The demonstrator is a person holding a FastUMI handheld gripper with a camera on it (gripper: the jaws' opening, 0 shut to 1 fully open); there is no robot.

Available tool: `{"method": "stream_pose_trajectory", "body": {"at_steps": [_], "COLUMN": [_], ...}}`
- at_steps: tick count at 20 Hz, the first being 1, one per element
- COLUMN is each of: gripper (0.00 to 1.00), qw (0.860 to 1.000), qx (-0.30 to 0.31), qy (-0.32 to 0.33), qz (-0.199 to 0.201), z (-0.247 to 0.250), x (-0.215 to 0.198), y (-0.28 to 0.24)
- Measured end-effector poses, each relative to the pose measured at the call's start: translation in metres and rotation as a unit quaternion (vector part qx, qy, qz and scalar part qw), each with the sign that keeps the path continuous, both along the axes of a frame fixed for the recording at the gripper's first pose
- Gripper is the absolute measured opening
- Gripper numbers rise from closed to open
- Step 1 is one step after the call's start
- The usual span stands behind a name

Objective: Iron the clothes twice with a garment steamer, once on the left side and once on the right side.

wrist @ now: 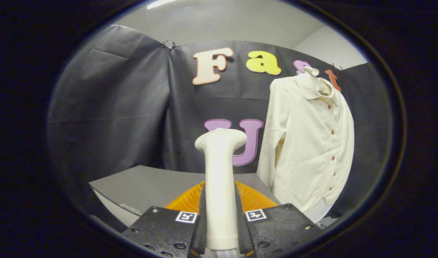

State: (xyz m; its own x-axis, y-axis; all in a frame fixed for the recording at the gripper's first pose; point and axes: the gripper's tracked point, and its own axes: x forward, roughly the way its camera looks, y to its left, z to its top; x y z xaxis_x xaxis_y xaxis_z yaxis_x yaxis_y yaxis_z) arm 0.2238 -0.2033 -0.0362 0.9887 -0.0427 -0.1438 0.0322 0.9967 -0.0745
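Tongs [220, 229] clamped on smooth cream steamer [220, 172] handle; soft buttoned shirt [308, 150] hangs beyond, right.

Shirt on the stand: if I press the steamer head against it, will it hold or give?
The shirt hangs loose, sleeve drooping, so it will likely give and swing. The steamer, clamped between the fingers, looks rigid and smooth, so it could slip.
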Motion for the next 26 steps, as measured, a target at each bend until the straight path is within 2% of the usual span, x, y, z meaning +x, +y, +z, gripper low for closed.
{"method": "stream_pose_trajectory", "body": {"at_steps": [3,7,13,17,26], "gripper": [0.35,0.34,0.34,0.34,0.34], "qw": [0.999,0.997,0.991,0.986,0.989], "qx": [-0.011,-0.023,0.008,0.055,0.091], "qy": [-0.043,-0.07,-0.104,-0.114,-0.096], "qz": [-0.013,-0.036,-0.088,-0.105,-0.068], "z": [0.031,0.052,0.071,0.063,0.021], "x": [0.006,0.016,0.034,0.045,0.043], "y": [-0.038,-0.087,-0.159,-0.196,-0.218]}}
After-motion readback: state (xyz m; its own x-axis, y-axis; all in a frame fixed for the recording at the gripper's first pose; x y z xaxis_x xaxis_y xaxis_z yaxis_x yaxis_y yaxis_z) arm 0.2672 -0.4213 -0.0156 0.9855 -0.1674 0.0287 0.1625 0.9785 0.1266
